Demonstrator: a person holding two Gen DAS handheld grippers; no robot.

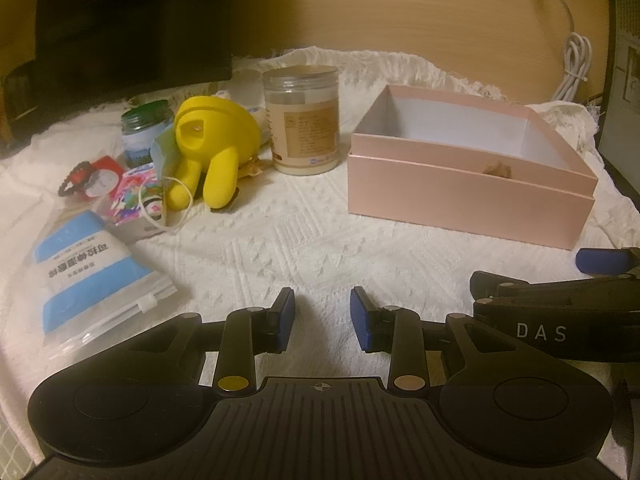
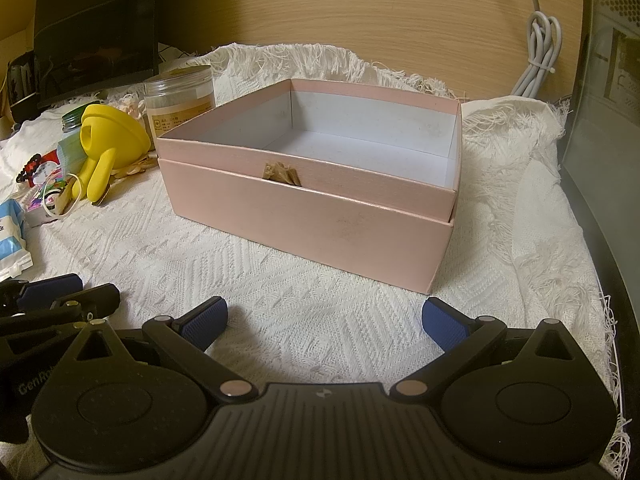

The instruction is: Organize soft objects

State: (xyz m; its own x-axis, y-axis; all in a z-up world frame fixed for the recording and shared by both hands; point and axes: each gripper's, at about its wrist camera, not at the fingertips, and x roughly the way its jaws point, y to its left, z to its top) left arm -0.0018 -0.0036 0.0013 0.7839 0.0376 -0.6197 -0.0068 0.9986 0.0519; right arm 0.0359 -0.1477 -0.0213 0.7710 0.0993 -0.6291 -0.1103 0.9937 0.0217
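A pink open box stands on the white cloth, also in the right wrist view; its white inside shows nothing. A yellow soft toy lies left of it, also in the right wrist view. A blue-and-white soft pack in a clear bag lies at the near left. My left gripper is open and empty, low over the cloth. My right gripper is open wide and empty, in front of the box. Its finger shows at the right edge of the left wrist view.
A clear jar with a brown label, a green-lidded jar, a colourful packet and a red-and-black item crowd the left. A dark monitor stands behind. A white cable hangs at the back right.
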